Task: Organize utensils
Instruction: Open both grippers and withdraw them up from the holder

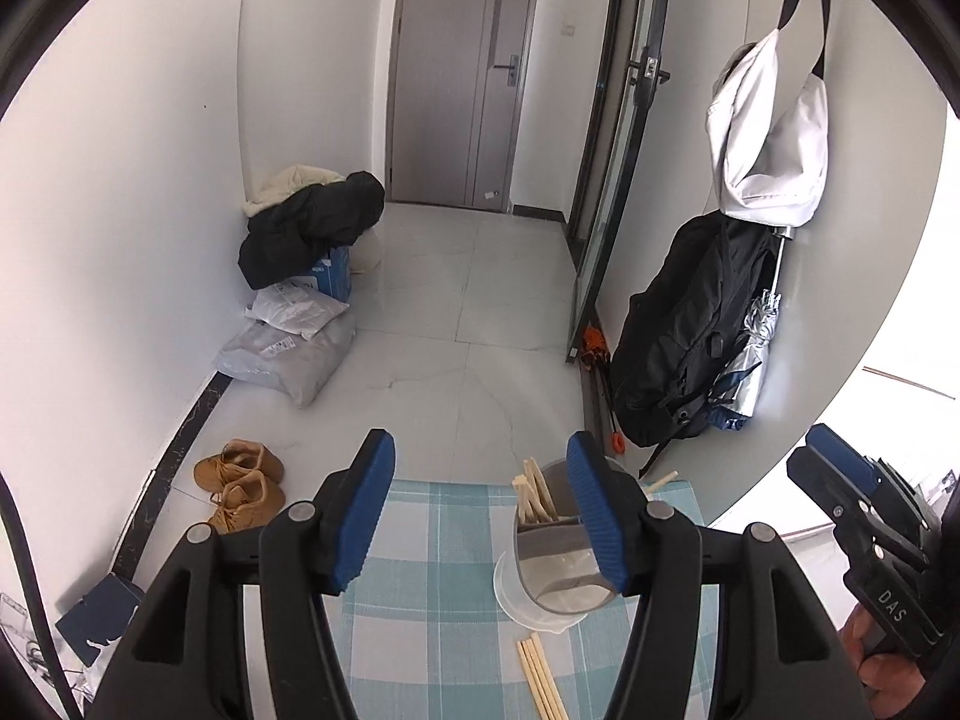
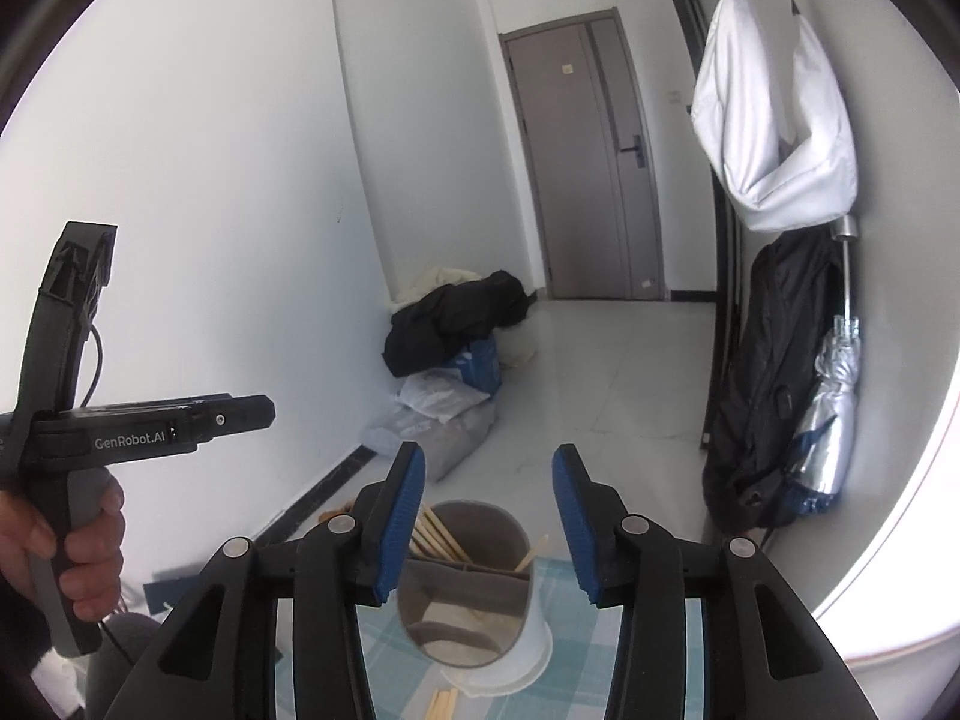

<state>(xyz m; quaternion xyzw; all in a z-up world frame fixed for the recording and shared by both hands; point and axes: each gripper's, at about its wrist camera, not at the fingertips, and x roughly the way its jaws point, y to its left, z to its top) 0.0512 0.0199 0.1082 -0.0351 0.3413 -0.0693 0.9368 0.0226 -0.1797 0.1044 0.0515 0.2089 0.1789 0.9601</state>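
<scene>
Chopsticks standing in the far section of a grey divided holder on the checked cloth, more chopsticks lying loose just in front. Left gripper spread, empty, above the cloth. Right gripper parted, empty, seemingly over the holder.

"GenRobot.AI" on left gripper body; "DAS" on right gripper.

A grey door stands at twelve o'clock. A black coat heaps over bags at ten o'clock, brown shoes at eight. A white bag hangs at two o'clock above a black backpack.
</scene>
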